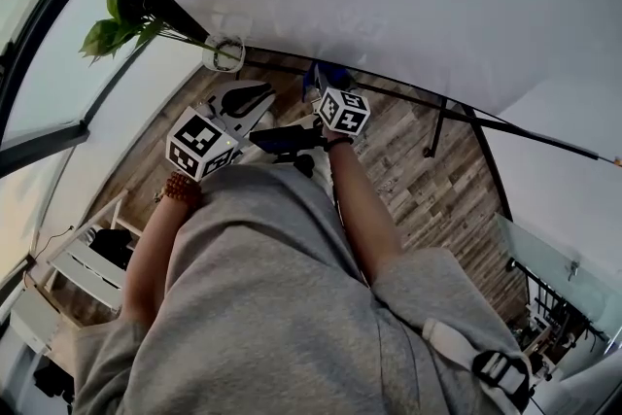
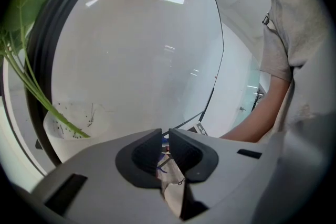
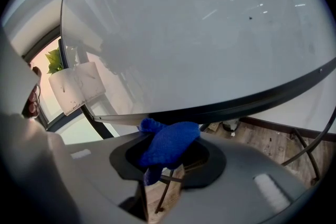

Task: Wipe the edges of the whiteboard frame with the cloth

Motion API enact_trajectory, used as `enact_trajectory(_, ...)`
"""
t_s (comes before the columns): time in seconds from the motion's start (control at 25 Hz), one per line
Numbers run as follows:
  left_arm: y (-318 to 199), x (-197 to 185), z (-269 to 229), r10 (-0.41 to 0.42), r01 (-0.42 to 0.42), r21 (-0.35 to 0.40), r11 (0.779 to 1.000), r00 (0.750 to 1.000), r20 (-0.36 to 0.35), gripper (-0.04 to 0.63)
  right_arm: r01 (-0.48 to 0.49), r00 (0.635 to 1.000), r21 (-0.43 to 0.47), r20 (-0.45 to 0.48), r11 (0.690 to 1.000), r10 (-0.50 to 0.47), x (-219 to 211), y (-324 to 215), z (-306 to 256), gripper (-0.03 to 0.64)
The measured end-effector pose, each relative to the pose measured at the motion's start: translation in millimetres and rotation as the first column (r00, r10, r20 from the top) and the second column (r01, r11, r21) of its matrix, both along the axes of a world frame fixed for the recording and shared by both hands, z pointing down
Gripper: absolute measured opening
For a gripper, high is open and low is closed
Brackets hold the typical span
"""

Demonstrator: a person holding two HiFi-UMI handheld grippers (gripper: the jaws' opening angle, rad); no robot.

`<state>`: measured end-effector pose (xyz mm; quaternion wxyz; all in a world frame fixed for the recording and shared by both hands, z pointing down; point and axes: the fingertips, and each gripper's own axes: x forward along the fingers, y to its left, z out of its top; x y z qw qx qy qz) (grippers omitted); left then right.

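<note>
The right gripper (image 3: 168, 153) pinched a fuzzy blue cloth (image 3: 170, 143) at the whiteboard's dark frame (image 3: 252, 97). The left gripper (image 2: 165, 140) had its fingers almost together, empty. Steady pressure along the edge seemed wise.

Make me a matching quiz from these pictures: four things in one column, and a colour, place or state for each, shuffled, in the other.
1. cloth
2. left gripper
3. plant
4. whiteboard frame

A. green leaves, beside the window
B. dark strip just above the cloth
C. blue, clamped in the right gripper
D. jaws close together, nothing between them

Pairs: 1-C, 2-D, 3-A, 4-B
</note>
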<state>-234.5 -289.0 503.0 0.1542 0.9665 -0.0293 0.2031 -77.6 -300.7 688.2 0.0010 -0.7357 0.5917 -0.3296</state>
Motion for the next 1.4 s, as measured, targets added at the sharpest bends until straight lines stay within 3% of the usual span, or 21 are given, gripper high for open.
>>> enact_trajectory(0.8, -2, -43, 3, -0.135, 0.135, -0.021, 0.991, 0.991, 0.019, 0.049, 0.075, 0.995, 0.034, 0.064, 0.997, -0.077, -38, -28, -6, 0.135)
enact_trajectory(1.4, -11, -102, 1, -0.314, 0.314, -0.005, 0.949, 0.949, 0.029, 0.049, 0.128, 0.987, 0.072, 0.088, 0.989, -0.134, -80, -59, -10, 0.135)
